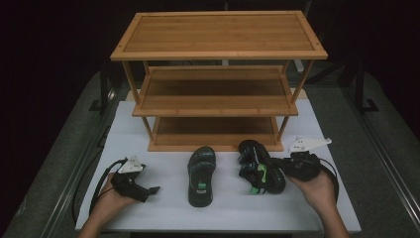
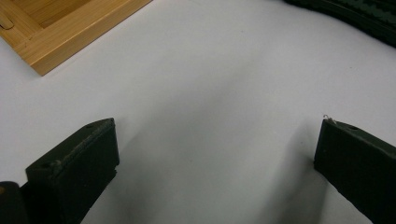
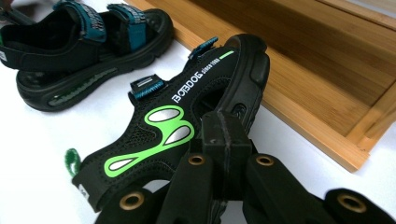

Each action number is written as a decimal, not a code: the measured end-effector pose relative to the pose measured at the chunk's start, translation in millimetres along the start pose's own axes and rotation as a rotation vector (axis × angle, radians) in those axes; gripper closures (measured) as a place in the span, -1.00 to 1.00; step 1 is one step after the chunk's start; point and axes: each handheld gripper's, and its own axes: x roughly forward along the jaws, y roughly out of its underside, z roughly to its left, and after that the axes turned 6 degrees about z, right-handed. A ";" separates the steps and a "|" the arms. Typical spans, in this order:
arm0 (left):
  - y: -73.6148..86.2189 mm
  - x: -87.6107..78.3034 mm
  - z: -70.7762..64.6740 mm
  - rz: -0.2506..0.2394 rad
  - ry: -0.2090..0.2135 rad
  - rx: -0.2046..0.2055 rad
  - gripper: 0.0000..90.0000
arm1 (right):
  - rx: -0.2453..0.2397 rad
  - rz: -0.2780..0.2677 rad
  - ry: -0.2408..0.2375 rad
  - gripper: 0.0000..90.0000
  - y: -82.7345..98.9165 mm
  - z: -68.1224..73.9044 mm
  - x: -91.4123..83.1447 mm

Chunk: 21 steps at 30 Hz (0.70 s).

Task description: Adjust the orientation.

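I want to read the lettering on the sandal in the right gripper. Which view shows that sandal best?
The right gripper view: the tilted sandal is close up, with white lettering and green patches clear, and the right gripper shut on its side. The high view shows it small and dark. The left gripper view offers just a dark ridged edge, sandal uncertain.

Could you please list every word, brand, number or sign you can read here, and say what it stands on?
"BOBDOG": white letters on the side of the sandal held by the right gripper.
Small print beside that brand: too small to read.
Lettering on the straps of the other sandal: blurred, unreadable.
Shelf: bare of writing.
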 end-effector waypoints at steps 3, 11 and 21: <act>0.0 0.0 0.0 0.000 0.000 0.000 -1.00 | 0.010 0.009 0.015 0.99 0.2 -4.5 -0.5; 0.0 -0.1 0.2 0.003 0.002 0.001 -1.00 | 0.057 -0.021 0.020 0.99 9.8 -18.7 -0.2; 0.0 -0.2 0.4 0.004 0.003 -0.001 -1.00 | 0.125 -0.009 0.041 0.99 25.1 -41.4 4.8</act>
